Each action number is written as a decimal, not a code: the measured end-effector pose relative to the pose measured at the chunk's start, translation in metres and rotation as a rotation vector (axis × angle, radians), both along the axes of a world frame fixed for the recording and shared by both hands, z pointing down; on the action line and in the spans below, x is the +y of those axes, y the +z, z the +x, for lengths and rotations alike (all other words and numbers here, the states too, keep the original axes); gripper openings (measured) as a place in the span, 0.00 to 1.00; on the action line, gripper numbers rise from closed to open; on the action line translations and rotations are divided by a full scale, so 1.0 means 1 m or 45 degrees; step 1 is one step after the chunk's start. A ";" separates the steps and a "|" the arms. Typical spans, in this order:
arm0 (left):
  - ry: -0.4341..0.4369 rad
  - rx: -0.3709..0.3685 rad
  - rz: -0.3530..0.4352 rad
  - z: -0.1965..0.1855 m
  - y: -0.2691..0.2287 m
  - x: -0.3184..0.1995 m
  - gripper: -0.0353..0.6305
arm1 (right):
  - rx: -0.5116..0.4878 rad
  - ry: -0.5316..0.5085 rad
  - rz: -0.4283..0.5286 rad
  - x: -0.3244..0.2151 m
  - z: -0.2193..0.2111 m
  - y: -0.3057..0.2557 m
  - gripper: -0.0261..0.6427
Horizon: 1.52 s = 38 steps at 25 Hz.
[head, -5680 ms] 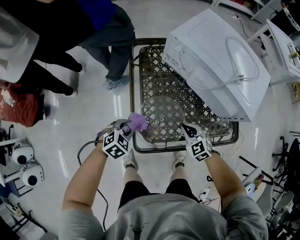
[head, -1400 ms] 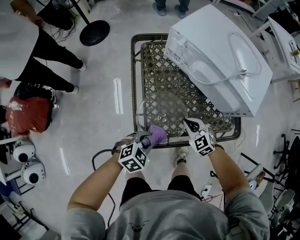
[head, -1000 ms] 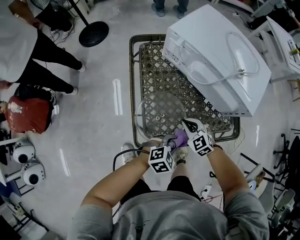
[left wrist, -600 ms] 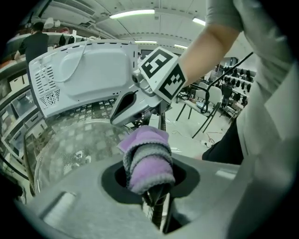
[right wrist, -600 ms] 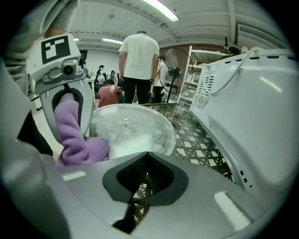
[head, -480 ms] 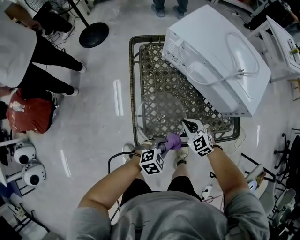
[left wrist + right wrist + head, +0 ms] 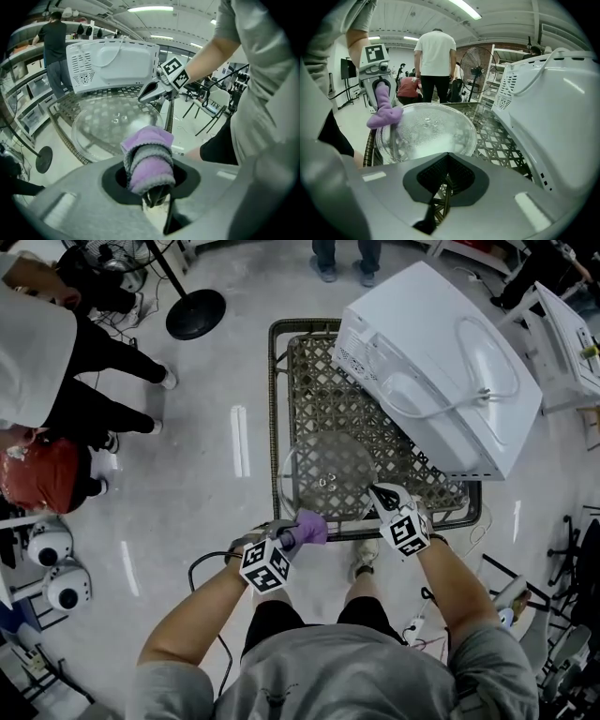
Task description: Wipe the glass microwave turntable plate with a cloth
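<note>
The round glass turntable plate [image 7: 328, 470] is held over the front of a lattice table [image 7: 309, 371], with my right gripper [image 7: 378, 494] shut on its near right rim. In the right gripper view the plate [image 7: 426, 129] spreads out just beyond the jaws. My left gripper [image 7: 292, 538] is shut on a folded purple cloth [image 7: 310, 525] at the plate's near left edge. That cloth [image 7: 383, 116] rests against the left rim. In the left gripper view the cloth [image 7: 147, 157] fills the jaws, with the plate [image 7: 112, 123] and the right gripper [image 7: 145, 93] behind it.
A white microwave [image 7: 441, 367] lies on the table's back right, its cord looped on top. People stand on the floor to the left [image 7: 56, 343] and at the back. A fan's round base [image 7: 195, 313] is at the far left; a black cable [image 7: 202, 568] runs by my left arm.
My left gripper has carried the cloth leftwards, from beside the right gripper to the plate's near left edge. The right gripper still holds the plate in about the same place.
</note>
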<state>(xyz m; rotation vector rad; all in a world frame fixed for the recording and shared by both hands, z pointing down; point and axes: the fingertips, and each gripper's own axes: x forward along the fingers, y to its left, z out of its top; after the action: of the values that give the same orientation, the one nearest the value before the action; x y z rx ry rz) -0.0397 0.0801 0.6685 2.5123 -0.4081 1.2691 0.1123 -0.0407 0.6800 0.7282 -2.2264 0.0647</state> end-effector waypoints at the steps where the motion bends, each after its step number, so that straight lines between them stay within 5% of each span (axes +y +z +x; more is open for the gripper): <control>1: -0.017 0.002 -0.005 -0.004 -0.001 -0.001 0.20 | 0.003 0.002 -0.002 0.000 0.000 0.000 0.05; 13: -0.204 0.113 -0.005 -0.006 -0.018 -0.013 0.20 | 0.074 0.021 -0.069 -0.005 -0.002 0.002 0.05; 23: -0.385 0.277 0.059 -0.015 -0.081 -0.035 0.20 | 0.157 0.005 -0.117 -0.005 -0.005 -0.002 0.05; 29: -0.488 0.355 0.155 -0.034 -0.133 -0.056 0.20 | 0.058 0.040 -0.080 -0.011 -0.017 -0.053 0.05; 38: -0.674 0.614 0.313 -0.048 -0.231 -0.093 0.20 | -0.176 0.125 0.003 -0.034 -0.018 -0.166 0.05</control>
<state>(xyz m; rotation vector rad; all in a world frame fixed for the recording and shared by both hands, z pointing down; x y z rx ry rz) -0.0879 -0.0127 0.4379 2.5339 -1.0610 0.4210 0.0942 -0.0746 0.5141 0.8572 -2.3201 0.1654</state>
